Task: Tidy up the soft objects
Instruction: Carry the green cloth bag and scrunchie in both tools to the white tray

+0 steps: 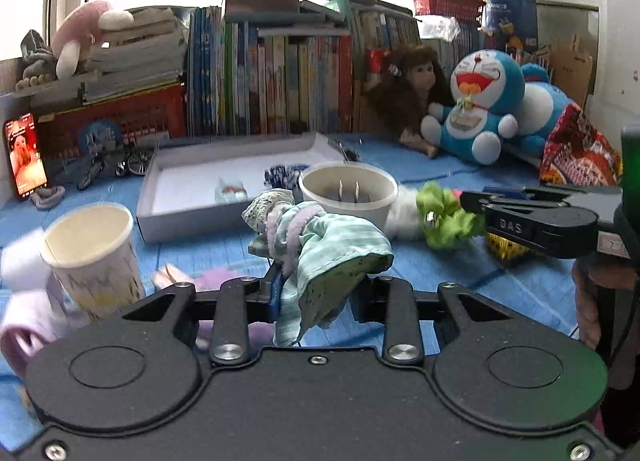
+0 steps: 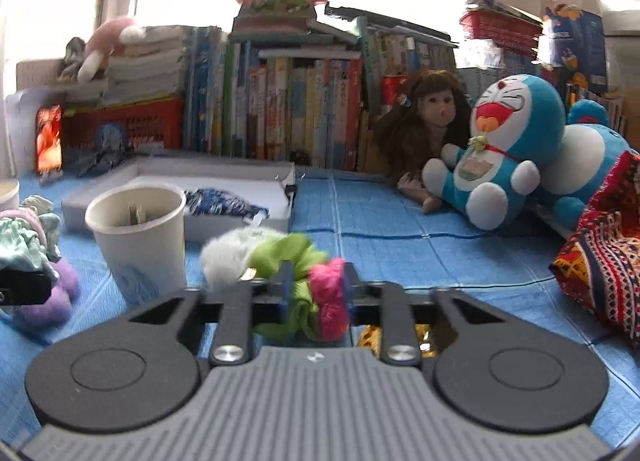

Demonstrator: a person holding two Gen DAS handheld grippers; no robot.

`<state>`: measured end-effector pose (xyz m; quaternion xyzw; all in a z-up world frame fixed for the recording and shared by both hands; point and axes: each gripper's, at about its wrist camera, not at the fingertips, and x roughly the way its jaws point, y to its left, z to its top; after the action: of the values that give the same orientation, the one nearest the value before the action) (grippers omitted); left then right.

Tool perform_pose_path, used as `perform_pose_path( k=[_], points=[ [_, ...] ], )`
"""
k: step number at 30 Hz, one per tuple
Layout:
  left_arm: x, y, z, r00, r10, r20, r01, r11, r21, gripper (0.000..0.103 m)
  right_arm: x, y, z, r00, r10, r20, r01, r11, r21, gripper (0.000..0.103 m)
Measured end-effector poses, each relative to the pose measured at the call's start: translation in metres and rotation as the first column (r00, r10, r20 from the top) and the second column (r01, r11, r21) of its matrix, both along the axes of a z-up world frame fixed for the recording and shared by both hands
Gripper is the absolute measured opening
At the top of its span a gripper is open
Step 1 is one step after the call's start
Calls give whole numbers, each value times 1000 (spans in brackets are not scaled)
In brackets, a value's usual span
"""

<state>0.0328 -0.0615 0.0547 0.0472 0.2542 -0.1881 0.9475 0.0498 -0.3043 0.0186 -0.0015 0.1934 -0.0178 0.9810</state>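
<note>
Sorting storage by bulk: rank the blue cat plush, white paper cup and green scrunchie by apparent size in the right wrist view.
1. Blue cat plush
2. White paper cup
3. Green scrunchie, though its nearness inflates it

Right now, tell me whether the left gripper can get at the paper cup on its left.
Probably not yet. The left gripper is shut on the striped green cloth bundle, so its jaws are occupied. The paper cup itself stands upright, with nothing between it and the gripper; a pale purple item crowds its far side.

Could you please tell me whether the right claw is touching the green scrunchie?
Touching. The right wrist view shows the right claw closed on the green scrunchie, its fabric bunched between the pads beside a pink scrunchie.
</note>
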Motion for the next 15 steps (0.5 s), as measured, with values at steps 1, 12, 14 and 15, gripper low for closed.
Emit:
perform_pose_path(
  k=[1, 12, 14, 15],
  points=[
    [3, 3, 6, 1000, 3, -1, -3, 1000, -7, 30, 1, -1, 2, 1000, 6, -1, -6, 1000, 5, 19],
    [27, 38, 41, 996, 84, 28, -83, 995, -46, 30, 2, -8, -2, 999, 1, -47, 1, 999, 36, 42],
    [29, 42, 40, 996, 92, 20, -91, 994, -53, 30, 2, -7, -8, 998, 1, -65, 0, 1000, 13, 46],
    [30, 43, 39, 995, 95, 15, -94, 994, -55, 30, 3, -7, -12, 997, 0, -76, 0, 1000, 5, 47]
  ],
)
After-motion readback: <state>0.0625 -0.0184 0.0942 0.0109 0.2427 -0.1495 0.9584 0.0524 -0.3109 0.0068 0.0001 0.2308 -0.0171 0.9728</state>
